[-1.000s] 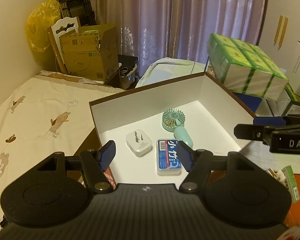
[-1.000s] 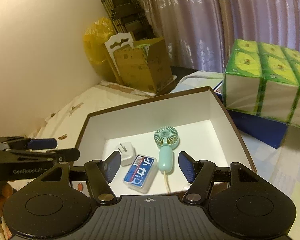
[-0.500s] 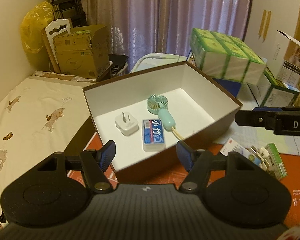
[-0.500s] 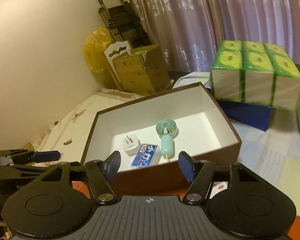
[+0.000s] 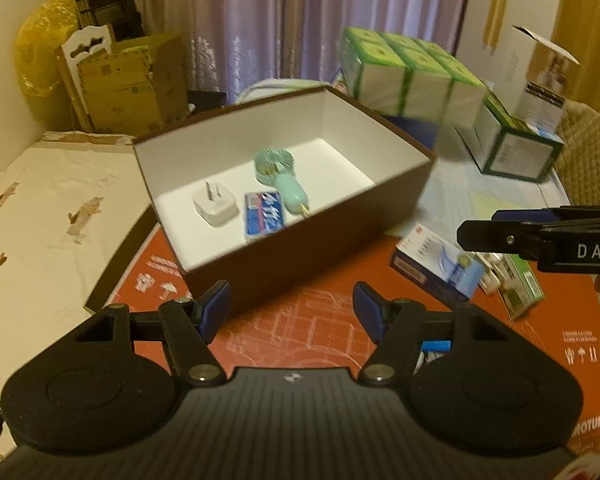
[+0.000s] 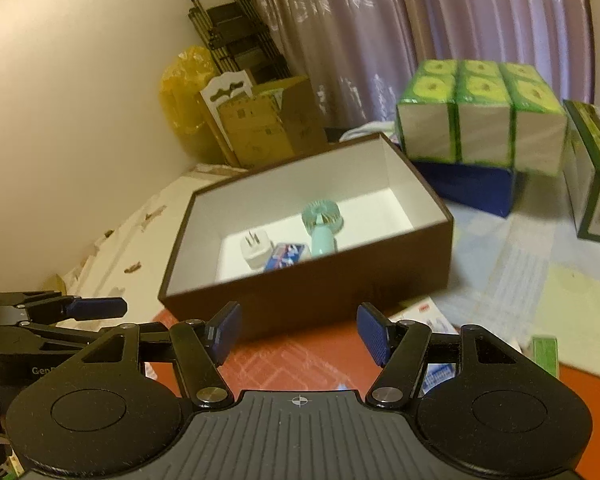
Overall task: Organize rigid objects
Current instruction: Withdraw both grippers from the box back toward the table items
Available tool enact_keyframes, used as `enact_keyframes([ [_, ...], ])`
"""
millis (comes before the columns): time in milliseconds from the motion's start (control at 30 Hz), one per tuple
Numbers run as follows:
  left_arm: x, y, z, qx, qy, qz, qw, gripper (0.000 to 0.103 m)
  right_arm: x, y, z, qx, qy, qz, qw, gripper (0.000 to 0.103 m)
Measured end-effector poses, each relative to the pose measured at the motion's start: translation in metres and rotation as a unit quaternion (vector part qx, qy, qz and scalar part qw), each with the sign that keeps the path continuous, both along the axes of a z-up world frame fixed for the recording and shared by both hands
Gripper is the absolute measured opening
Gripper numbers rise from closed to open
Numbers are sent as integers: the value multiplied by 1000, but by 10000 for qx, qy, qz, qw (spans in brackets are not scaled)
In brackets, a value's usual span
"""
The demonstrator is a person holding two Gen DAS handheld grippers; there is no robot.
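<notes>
Three items are already stowed in the brown box (image 5: 308, 248): a white plug adapter (image 5: 215, 208), a blue packet (image 5: 263, 219) and a mint handheld fan (image 5: 278, 176). Small cartons (image 5: 436, 266) are left on the orange bench surface to the right. Both the left hand-held gripper (image 5: 291, 312) and the right hand-held gripper (image 6: 299, 333) are held spread and empty near the box.

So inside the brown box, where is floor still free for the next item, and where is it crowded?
The brown box has bare white floor in its right half, between the mint fan and the right wall. Its left-front part is crowded: white charger, blue packet and the fan lie close together. A smaller bare strip runs along the back wall.
</notes>
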State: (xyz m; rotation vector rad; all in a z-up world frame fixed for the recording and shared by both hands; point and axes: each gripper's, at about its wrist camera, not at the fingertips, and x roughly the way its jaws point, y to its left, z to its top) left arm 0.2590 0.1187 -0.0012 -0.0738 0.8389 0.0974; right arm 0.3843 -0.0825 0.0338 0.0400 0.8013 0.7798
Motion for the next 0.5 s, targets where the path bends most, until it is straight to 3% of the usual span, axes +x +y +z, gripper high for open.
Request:
enact_keyframes([
  [500, -9, -32, -31, -75, 328, -501, 9982, 64, -39, -52, -32, -396, 351, -445, 9976, 61],
])
